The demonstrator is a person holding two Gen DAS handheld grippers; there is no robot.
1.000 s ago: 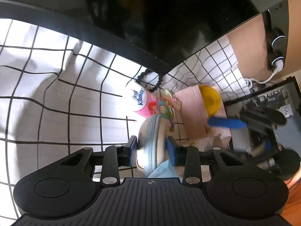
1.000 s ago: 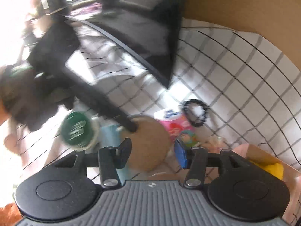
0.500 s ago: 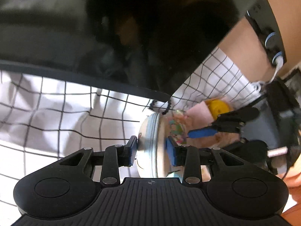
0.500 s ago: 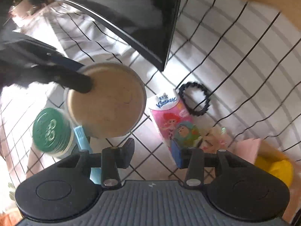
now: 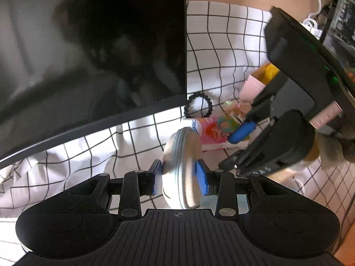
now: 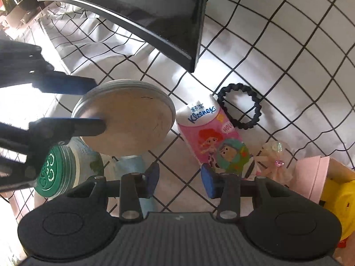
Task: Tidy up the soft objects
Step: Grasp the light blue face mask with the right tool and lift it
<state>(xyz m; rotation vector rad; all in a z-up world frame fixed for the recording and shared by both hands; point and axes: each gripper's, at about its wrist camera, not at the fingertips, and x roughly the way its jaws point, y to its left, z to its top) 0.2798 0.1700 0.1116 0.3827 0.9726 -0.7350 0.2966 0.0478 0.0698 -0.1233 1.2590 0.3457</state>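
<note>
1. Gripping the round zippered case (image 5: pixel 180 170) by its flat faces, the left gripper (image 5: pixel 179 177) now holds it lifted, off the checked cloth (image 5: pixel 221 44) where it sat a second ago.
2. Right of the case, the Kleenex pack (image 6: pixel 208 133) lies flat, unmoved.
3. Beyond the pack, the black hair tie (image 6: pixel 239 106) rests.
4. The right gripper (image 6: pixel 180 177) has swung over the pack's near end, jaws parted, empty.

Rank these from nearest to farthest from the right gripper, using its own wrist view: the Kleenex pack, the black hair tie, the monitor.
From the right gripper:
1. Kleenex pack, just ahead, beside the right finger.
2. Black hair tie, beyond the pack's far end, slightly right.
3. Monitor, farthest, at the back, upper left.
</note>
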